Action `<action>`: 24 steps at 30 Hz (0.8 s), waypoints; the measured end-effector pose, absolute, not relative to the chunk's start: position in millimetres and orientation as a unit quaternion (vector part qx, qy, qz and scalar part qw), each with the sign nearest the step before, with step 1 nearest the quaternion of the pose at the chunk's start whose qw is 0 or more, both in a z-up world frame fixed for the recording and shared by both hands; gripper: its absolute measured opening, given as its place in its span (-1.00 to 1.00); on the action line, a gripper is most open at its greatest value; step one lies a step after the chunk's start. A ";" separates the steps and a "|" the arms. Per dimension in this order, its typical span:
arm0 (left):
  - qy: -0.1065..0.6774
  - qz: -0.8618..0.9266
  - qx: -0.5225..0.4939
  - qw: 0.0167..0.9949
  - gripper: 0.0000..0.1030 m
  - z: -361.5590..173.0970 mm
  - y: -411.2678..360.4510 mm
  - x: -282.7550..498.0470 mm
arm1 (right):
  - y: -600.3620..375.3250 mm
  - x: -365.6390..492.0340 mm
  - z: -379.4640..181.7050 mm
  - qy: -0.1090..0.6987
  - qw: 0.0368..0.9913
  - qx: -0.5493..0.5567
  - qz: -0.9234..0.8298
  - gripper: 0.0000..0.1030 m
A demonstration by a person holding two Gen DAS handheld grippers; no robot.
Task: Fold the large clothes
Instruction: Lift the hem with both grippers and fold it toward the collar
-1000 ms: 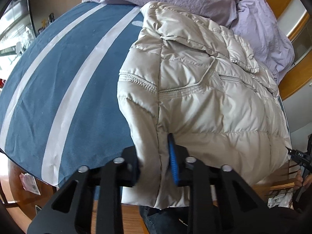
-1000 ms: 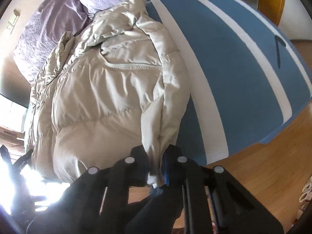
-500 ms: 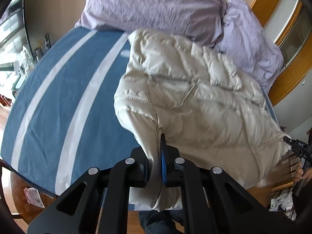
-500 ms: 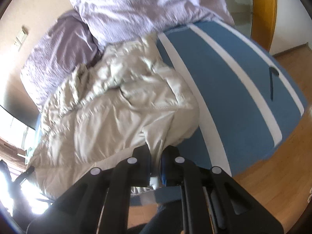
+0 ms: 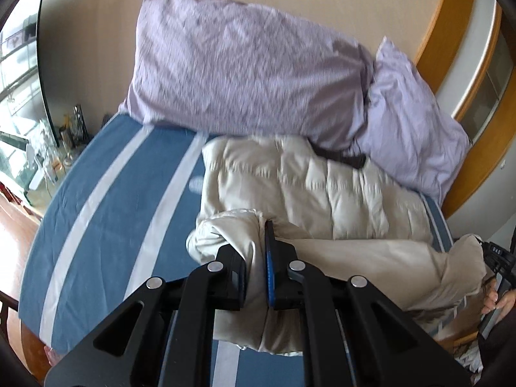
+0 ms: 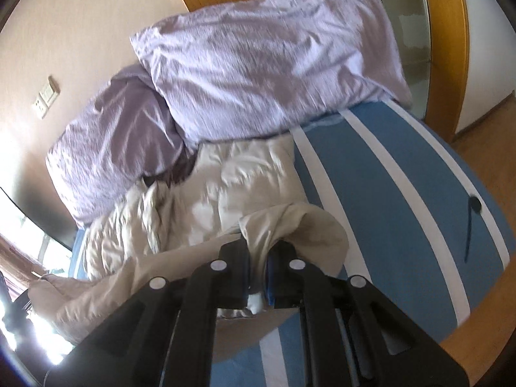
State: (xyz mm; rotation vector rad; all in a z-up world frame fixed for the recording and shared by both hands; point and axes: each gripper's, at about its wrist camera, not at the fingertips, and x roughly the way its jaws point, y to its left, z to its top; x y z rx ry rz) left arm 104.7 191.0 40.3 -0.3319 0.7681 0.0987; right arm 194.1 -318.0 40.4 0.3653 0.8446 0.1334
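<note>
A beige quilted puffer jacket (image 5: 306, 190) lies on the blue bed with white stripes (image 5: 106, 213); it also shows in the right wrist view (image 6: 232, 180). My left gripper (image 5: 256, 245) is shut on one bottom corner of the jacket and holds it lifted above the bed. My right gripper (image 6: 258, 254) is shut on the other bottom corner, also lifted. The hem stretches between the two grippers and folds up over the jacket's lower part. The far end of the jacket rests against the pillows.
Two lilac pillows (image 5: 245, 74) (image 5: 409, 129) lean on the wall at the head of the bed. A cluttered side table (image 5: 54, 158) stands left. Wooden floor (image 6: 483, 322) lies right of the bed. A dark mark (image 6: 471, 225) sits on the sheet.
Both grippers have lifted the jacket's bottom hem and carried it toward the pillows. The jacket, flat before, now has its lower part raised and folding over.
</note>
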 end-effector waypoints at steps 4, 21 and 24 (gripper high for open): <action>0.364 0.061 -0.165 0.915 -0.84 49.4 192.0 142.8 | -311.4 228.2 47.6 0.398 0.899 0.170 0.065 -0.84; 0.408 0.134 -0.177 0.885 -0.84 20.7 205.4 289.4 | -290.9 384.0 -1.0 0.444 0.880 0.160 0.053 -0.82; 0.424 0.144 -0.177 0.876 -0.84 8.5 206.1 310.3 | -289.4 405.6 -18.4 0.464 0.869 0.166 0.046 -0.81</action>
